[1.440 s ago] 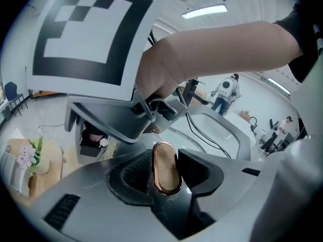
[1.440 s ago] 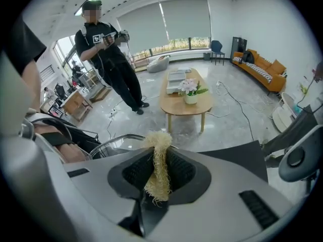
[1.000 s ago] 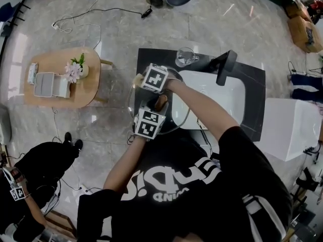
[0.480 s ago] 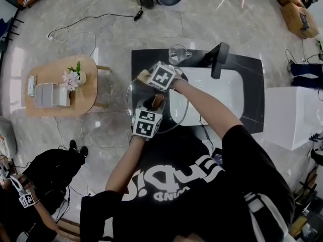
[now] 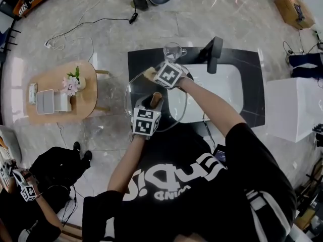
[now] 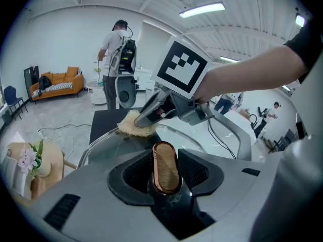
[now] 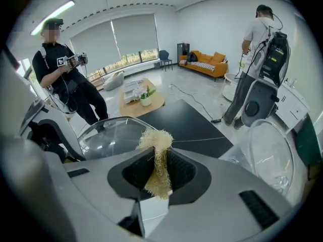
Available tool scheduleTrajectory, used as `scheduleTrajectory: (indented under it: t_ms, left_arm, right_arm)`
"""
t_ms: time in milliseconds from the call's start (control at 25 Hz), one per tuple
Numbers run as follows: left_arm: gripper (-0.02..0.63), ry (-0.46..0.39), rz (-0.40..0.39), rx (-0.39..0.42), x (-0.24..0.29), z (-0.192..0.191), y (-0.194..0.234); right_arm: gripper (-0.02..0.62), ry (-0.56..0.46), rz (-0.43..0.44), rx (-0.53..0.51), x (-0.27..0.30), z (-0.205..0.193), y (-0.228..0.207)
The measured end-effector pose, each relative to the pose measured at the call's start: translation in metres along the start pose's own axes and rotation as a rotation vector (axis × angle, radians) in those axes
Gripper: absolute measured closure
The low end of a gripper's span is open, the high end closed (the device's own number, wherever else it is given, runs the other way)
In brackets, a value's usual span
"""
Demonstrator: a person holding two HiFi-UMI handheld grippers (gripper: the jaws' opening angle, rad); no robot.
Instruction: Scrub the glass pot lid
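While my left gripper (image 5: pixel 153 105) is clamped on the copper-rimmed knob (image 6: pixel 165 166) of the glass pot lid (image 5: pixel 135 96), I see the lid partly over the left end of the white sink (image 5: pixel 222 87) and partly out beyond it. My right gripper (image 6: pixel 142 120) pinches a pale fibrous scrubber (image 7: pixel 157 158) between its jaws, and the scrubber lies on the lid's far rim, just left of the sink. A clear glass jug (image 5: pixel 173 52) stands just behind the sink's far left corner.
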State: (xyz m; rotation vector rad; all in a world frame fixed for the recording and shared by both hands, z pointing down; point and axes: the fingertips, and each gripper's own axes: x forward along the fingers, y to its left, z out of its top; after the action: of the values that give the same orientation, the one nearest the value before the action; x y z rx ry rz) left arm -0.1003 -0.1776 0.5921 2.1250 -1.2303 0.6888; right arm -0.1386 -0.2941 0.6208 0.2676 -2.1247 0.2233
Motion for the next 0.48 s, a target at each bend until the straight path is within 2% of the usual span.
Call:
scheduleTrajectory:
  t_ms: [480]
  left_arm:
    - [0.436, 0.001, 0.007, 0.006, -0.002, 0.000, 0.001]
  right_arm:
    - [0.531, -0.010, -0.061, 0.120, -0.025, -0.036, -0.016]
